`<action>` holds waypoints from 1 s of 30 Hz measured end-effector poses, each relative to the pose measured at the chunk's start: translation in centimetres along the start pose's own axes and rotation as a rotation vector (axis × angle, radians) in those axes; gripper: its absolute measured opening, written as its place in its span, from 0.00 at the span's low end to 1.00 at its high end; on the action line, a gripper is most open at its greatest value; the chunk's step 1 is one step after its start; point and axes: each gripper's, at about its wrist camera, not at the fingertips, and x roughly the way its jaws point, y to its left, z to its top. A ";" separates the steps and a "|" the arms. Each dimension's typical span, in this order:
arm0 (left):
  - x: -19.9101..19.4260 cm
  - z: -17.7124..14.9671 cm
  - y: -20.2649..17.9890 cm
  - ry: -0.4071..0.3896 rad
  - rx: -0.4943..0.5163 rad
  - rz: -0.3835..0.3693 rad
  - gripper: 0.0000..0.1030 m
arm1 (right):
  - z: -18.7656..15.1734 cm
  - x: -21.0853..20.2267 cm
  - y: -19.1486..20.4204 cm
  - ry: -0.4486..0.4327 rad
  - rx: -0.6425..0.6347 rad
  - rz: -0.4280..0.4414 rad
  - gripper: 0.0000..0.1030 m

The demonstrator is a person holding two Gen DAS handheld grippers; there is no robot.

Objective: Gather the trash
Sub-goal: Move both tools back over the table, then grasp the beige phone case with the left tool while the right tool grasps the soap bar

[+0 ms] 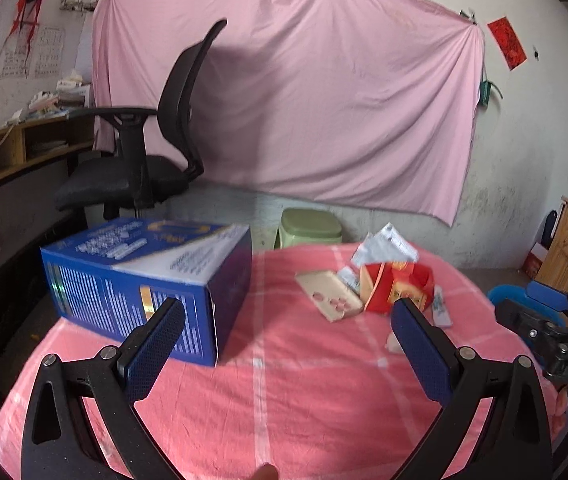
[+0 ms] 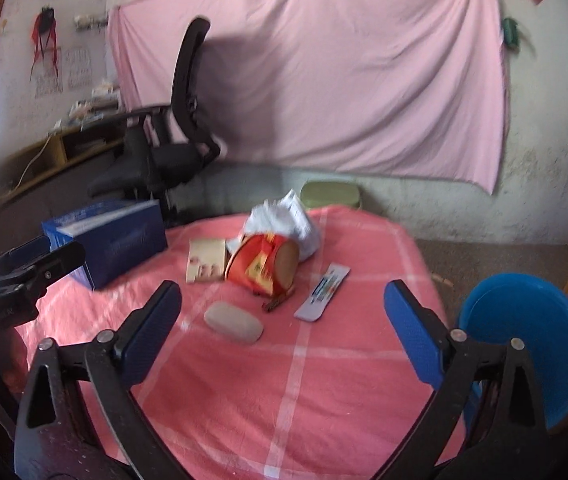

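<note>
Fingers (image 1: 156, 344) of the left gripper (image 1: 288, 340) stand wide apart, holding nothing, above the pink checked tablecloth (image 1: 284, 400). Right gripper (image 2: 284, 328) likewise spread wide and unloaded. Trash lies at 12 o'clock of the right gripper: red packet (image 2: 264, 264), crumpled white wrapper (image 2: 288, 220), beige card (image 2: 206, 266), white strip packet (image 2: 322, 292), grey oval pad (image 2: 234, 322). Blue box (image 1: 144, 284) at 10 o'clock of the left gripper; blue bin (image 2: 532, 344) at 3 o'clock of the right gripper, beside the table.
</note>
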 end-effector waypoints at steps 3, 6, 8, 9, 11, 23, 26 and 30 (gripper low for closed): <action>1.2 -0.7 0.3 0.062 -0.018 0.011 0.98 | -0.7 2.1 0.6 0.091 -0.022 0.028 0.95; 2.3 -1.1 0.7 0.111 -0.029 0.011 0.98 | -1.2 4.5 0.8 0.206 -0.026 0.083 0.84; 2.8 -1.1 0.8 0.139 -0.035 0.015 0.98 | -1.3 6.2 0.6 0.269 -0.016 0.120 0.79; 3.1 -1.2 0.8 0.156 -0.035 0.021 0.98 | -1.3 6.8 0.6 0.285 -0.015 0.129 0.77; 3.7 -1.2 0.9 0.186 -0.041 0.015 0.98 | -1.3 8.0 0.5 0.325 -0.015 0.168 0.71; 5.8 -1.1 -0.5 0.268 -0.008 -0.022 0.97 | -1.4 8.6 0.8 0.365 -0.091 0.224 0.47; 7.3 -1.0 -1.5 0.310 0.015 -0.034 0.97 | -1.8 7.4 -0.6 0.353 -0.049 0.182 0.46; 10.1 -0.5 -2.2 0.365 -0.016 -0.049 0.97 | -2.0 6.0 -2.4 0.331 0.011 0.124 0.46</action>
